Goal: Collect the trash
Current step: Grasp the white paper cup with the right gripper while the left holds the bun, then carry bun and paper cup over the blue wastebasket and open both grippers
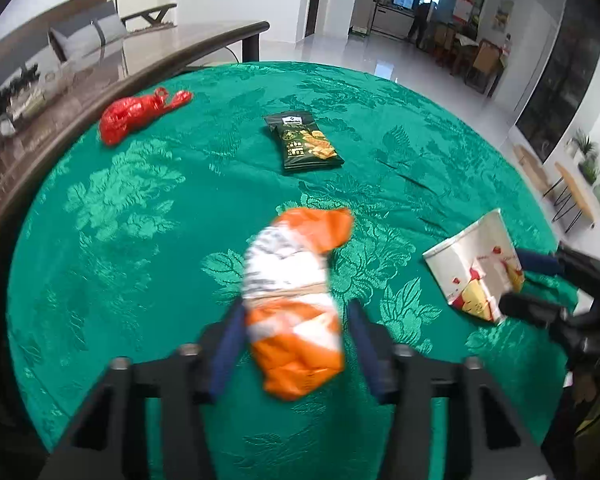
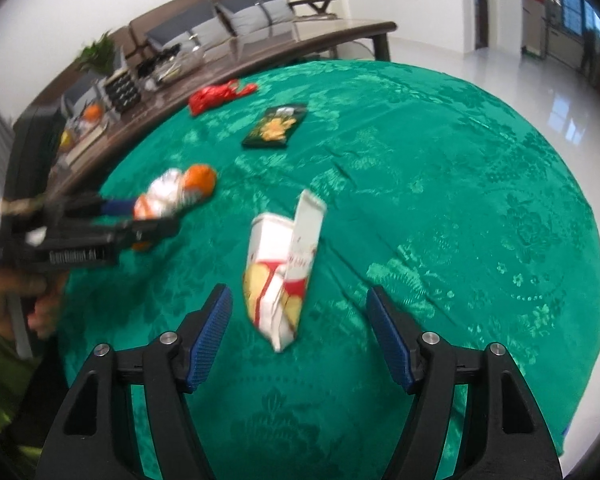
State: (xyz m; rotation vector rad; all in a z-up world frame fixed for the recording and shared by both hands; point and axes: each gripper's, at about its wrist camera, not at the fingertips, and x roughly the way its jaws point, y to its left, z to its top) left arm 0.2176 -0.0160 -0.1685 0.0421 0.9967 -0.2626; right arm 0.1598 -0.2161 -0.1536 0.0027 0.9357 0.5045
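Left wrist view: left claw (image 1: 294, 344) low over the green-clothed surface (image 1: 120, 240), an orange-and-white snack bag (image 1: 294, 300) standing up between its blue pads. Left pad touches the bag's side; right pad shows a thin gap of cloth beside it. Bag blurred, so a firm pinch cannot be confirmed. Further out on the cloth lie a dark green snack packet (image 1: 304, 140), flat, and a crumpled red plastic bag (image 1: 136, 114) near the surface's far left edge. Off to the right, a crushed white paper cup (image 1: 474, 268) lies on its side, with the right claw's dark tips just beside its base.

Right wrist view: right claw (image 2: 300, 336) spread wide, pads well clear of the paper cup (image 2: 282, 272), which lies between them and slightly ahead on the cloth. Nothing gripped. At left, the left claw (image 2: 152, 220) reaches in around the orange-and-white bag (image 2: 176, 196), a hand (image 2: 28, 304) on its grip. Red bag (image 2: 216, 96) and green packet (image 2: 276, 128) sit beyond, apart from each other.
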